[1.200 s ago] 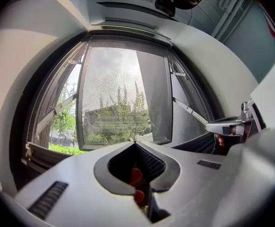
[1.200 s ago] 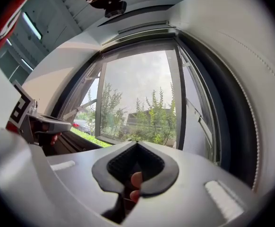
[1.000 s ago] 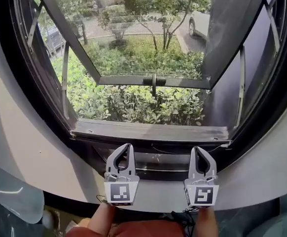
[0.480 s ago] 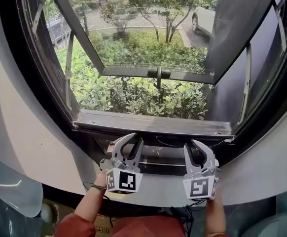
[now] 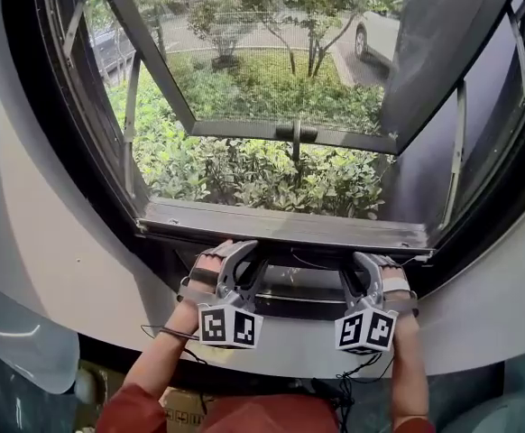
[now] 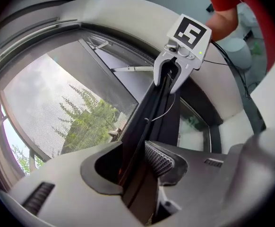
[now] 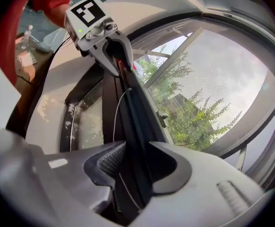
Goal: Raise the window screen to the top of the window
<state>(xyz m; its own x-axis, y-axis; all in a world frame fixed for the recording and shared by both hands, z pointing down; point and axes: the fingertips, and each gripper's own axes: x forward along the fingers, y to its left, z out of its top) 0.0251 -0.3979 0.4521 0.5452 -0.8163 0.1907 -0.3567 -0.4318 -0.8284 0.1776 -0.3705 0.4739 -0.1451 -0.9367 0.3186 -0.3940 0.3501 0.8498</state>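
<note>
The dark bottom bar of the window screen [image 5: 303, 253] lies along the foot of the window frame, just inside the grey sill [image 5: 280, 222]. My left gripper [image 5: 249, 258] is rolled on its side and open, its jaws straddling the bar; they have just been opening. My right gripper [image 5: 357, 267] is likewise open round the bar further right, also just opened. In the left gripper view the bar [image 6: 149, 112] runs between my left gripper's [image 6: 133, 160] jaws toward the right gripper [image 6: 173, 74]. In the right gripper view the bar [image 7: 135, 108] passes between my right gripper's [image 7: 137, 160] jaws toward the left gripper [image 7: 114, 56].
The window sash [image 5: 271, 61] is pushed outward, its handle [image 5: 296, 133] at its lower edge, metal stays [image 5: 132, 124] at the sides. Shrubs [image 5: 244, 170] and a white car [image 5: 380, 34] lie outside. A white curved wall [image 5: 55, 269] surrounds the opening.
Both grippers were shut and upright below the sill. They have rolled onto their sides, opened, and moved forward so that the dark bar sits between their jaws.
</note>
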